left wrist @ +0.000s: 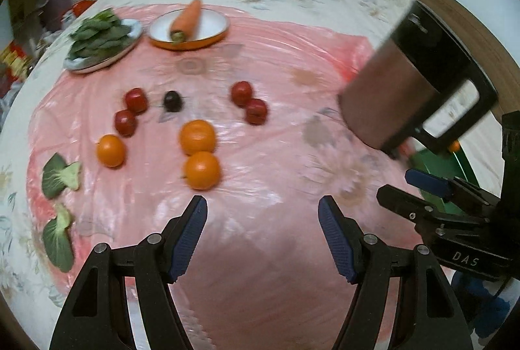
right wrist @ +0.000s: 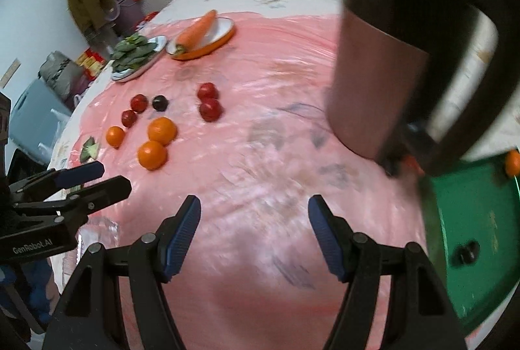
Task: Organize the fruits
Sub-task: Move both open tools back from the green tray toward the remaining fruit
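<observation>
Looking at the pink sheet (left wrist: 260, 57), you're between picks: left gripper (left wrist: 262, 207) and right gripper (right wrist: 254, 206) both spread, holding nothing. Nearest fruit on the sheet are two oranges (left wrist: 199, 151); tomatoes (left wrist: 248, 103) lie beyond. Next move: probably straddle one orange, then carry it to the green tray (right wrist: 471, 220).

Three oranges (right wrist: 152, 142) lie near red tomatoes (right wrist: 209, 101) on pink plastic sheet (right wrist: 260, 171) (frame blurred), green tray (right wrist: 471, 236) right.
</observation>
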The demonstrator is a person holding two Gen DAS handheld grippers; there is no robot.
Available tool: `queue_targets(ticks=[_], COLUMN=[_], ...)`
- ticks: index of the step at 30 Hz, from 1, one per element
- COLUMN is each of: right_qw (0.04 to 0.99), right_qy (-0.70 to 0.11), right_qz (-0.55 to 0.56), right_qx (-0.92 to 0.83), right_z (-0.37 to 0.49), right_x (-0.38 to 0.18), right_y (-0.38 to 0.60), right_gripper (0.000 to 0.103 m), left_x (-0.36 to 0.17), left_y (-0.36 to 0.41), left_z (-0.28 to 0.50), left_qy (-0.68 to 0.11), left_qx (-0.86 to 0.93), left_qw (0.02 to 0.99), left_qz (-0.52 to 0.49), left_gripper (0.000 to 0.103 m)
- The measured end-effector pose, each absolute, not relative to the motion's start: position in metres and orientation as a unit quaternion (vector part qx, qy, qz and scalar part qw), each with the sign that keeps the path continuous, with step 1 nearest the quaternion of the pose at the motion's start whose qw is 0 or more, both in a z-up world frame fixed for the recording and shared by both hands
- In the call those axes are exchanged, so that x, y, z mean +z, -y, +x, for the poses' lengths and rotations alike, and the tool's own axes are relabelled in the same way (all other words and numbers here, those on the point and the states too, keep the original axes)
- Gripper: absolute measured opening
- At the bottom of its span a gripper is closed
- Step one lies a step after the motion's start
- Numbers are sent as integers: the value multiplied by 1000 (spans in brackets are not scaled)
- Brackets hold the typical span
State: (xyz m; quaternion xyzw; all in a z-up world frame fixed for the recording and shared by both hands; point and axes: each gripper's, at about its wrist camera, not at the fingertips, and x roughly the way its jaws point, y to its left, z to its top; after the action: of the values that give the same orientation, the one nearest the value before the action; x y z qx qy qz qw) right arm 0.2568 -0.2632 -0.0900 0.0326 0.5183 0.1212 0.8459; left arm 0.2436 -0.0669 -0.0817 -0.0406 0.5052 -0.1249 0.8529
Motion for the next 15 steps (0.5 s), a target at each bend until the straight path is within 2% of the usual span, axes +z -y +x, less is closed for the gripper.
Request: queue_targets(ticks=[15], right_qw=[838], right_qy=[-522], right_qz=[21], right_qx=[156], right_z=[314], right_x=[-117], right_y=[218], right_gripper=[103], left_x=[-115], left_y=[20], left_z=[273], left_qy=[-514], left_qx=[-69], left_qw=[852], left_qz=[-74], left_gripper=[65])
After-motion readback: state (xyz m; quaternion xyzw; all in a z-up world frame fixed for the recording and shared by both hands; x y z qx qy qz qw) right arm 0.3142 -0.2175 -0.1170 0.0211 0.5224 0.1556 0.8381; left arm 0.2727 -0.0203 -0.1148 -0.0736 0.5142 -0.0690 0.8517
